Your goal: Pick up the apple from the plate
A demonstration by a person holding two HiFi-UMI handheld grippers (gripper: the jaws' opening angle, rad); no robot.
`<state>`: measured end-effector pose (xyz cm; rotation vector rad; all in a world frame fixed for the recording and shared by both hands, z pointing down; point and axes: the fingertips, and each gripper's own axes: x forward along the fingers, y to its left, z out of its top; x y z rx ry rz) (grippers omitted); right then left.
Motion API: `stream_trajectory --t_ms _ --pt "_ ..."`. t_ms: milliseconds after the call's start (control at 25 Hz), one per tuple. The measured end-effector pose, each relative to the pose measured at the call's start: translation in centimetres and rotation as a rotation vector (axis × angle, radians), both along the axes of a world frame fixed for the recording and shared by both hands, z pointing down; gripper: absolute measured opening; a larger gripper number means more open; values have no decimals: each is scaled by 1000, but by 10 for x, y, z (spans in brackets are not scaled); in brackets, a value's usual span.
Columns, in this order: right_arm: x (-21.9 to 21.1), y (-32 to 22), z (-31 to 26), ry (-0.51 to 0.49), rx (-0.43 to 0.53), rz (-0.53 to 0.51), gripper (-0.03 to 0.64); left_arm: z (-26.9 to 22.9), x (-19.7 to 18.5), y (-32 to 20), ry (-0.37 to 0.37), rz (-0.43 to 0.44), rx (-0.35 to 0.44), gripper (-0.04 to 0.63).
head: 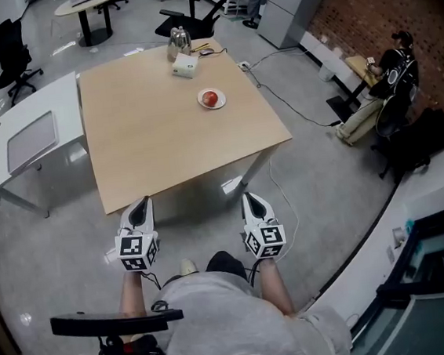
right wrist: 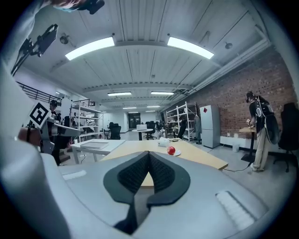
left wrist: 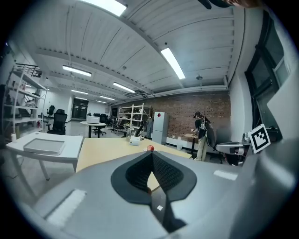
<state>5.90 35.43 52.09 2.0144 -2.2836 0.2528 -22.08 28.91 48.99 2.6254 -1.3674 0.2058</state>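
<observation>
Head view: apple (head: 210, 97) on plate (head: 222, 99), well beyond jaws.

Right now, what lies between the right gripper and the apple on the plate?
Only the table's near edge and bare tabletop. In the head view, nothing stands on that stretch between the right gripper and the apple.

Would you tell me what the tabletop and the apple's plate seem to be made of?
Tabletop: probably wood or wood-look laminate, matte; even pale tan, no glare. Plate: likely glazed ceramic or plastic; plain white, too small to tell.
</observation>
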Motion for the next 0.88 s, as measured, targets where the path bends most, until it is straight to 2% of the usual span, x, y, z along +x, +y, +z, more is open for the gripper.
stream_trajectory --t_ms 480,880 --pt "-3 -41 3 27 -15 -44 6 2 -11 -29 4 -53 7 18" --pt "17 -132 16 22 -8 -77 6 6 7 -104 -25 -77 9 20"
